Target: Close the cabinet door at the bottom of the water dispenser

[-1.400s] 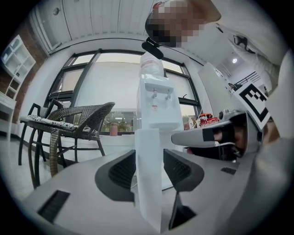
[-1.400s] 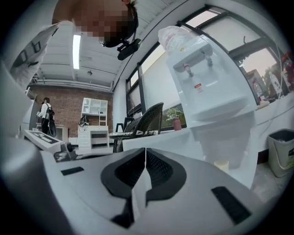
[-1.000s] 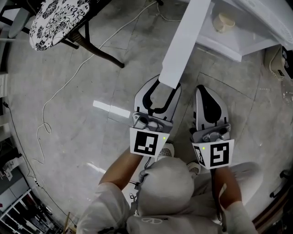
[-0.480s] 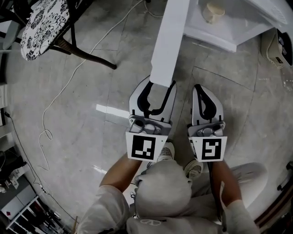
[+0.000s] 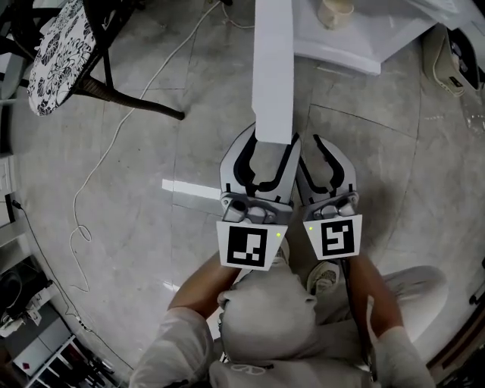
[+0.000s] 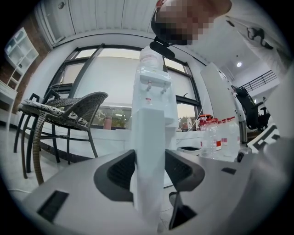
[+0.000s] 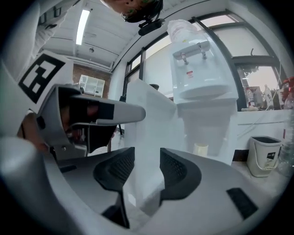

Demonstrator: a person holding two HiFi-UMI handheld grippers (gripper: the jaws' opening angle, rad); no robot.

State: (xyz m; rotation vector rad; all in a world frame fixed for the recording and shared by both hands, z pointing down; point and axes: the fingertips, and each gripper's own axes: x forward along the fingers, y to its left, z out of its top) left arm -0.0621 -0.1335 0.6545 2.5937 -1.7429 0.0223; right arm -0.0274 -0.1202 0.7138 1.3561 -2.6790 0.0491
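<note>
The white cabinet door (image 5: 273,68) stands open from the water dispenser's base (image 5: 356,45) and shows edge-on as a long strip. My left gripper (image 5: 271,148) holds the door's free edge; its jaws are opening, with the pads still against both faces. The left gripper view has the door edge (image 6: 149,137) filling the gap of the left gripper (image 6: 150,170), the dispenser (image 6: 154,87) behind it. My right gripper (image 5: 326,151) sits just right of the door, jaws opening with nothing between them. The right gripper (image 7: 147,167) faces the door (image 7: 147,124) and dispenser (image 7: 202,87).
A cup (image 5: 333,11) stands inside the open cabinet. A chair with a patterned cushion (image 5: 57,57) is at the far left, a white cable (image 5: 83,204) loops over the floor. A small bin (image 7: 264,156) and water bottles (image 6: 216,137) stand right of the dispenser.
The door has swung from slanting to straight, with the left gripper on its edge. The right gripper has moved in beside the left one and its jaws have gone from shut to open.
</note>
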